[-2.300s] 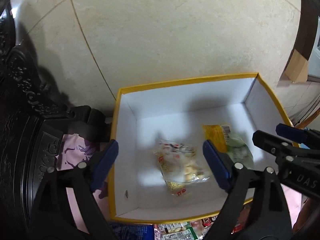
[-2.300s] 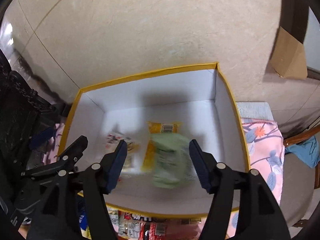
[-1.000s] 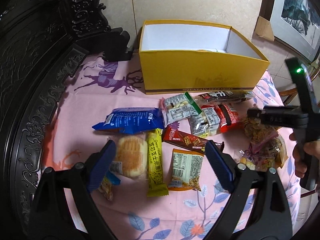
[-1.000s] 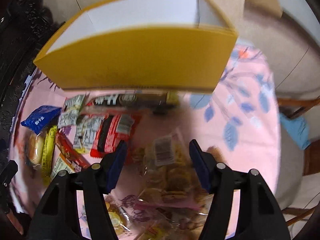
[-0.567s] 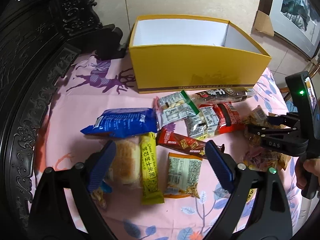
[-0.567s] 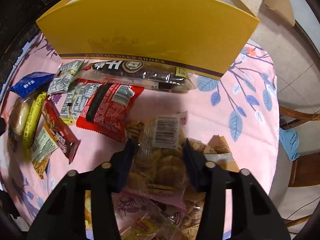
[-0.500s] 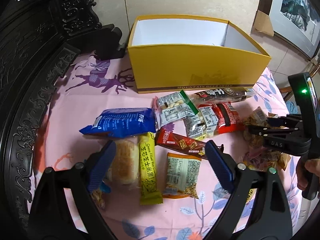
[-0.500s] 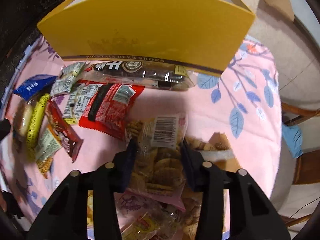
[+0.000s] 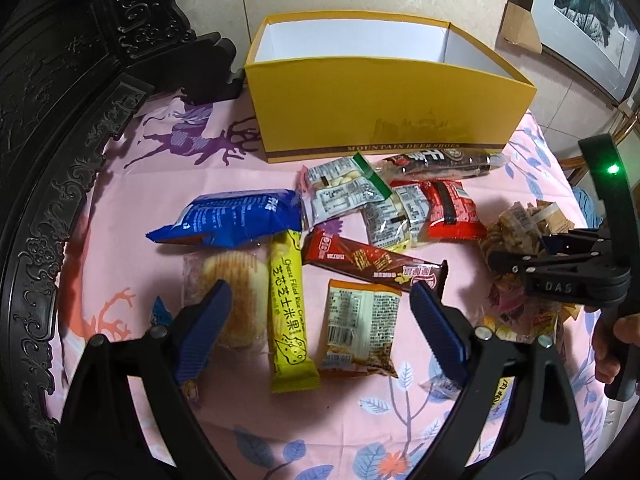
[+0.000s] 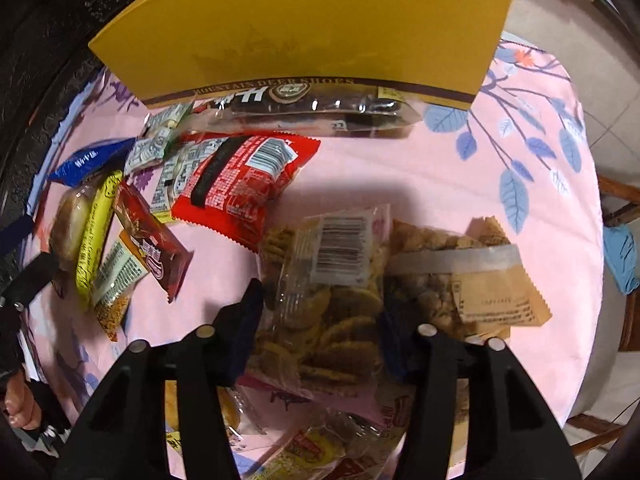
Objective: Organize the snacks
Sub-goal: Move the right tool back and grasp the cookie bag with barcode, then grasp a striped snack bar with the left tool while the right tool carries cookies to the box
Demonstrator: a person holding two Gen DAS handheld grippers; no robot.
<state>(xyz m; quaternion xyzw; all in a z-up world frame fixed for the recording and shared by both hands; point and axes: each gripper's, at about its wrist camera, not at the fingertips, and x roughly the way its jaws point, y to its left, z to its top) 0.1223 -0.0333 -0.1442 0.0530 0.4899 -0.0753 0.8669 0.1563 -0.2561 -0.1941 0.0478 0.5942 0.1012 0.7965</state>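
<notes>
Since a couple of seconds ago, when both views looked down into the yellow shoe box (image 9: 384, 116) at two packets just dropped there, both tools have been brought back over the loose snacks. The right hand-held gripper (image 10: 320, 320) has been lowered around a clear bag of biscuits (image 10: 324, 300) at lower centre of its frame; its pads are seen against the bag's sides, though the jaws are easing slightly apart, so the grasp is judged unsettled. The left hand-held gripper (image 9: 320, 332) is held released, its jaws wide, above a yellow cheese rice cracker bar (image 9: 290, 312) and an orange packet (image 9: 362, 330). Most snacks remain outside the box, so the sorting is judged barely begun. The worktop is covered by a pink cloth (image 9: 160, 184) printed with purple deer and blue leaves. Dark carved furniture (image 9: 52, 92) fills the left; a framed picture (image 9: 588, 12) leans at upper right against a pale tiled wall.
</notes>
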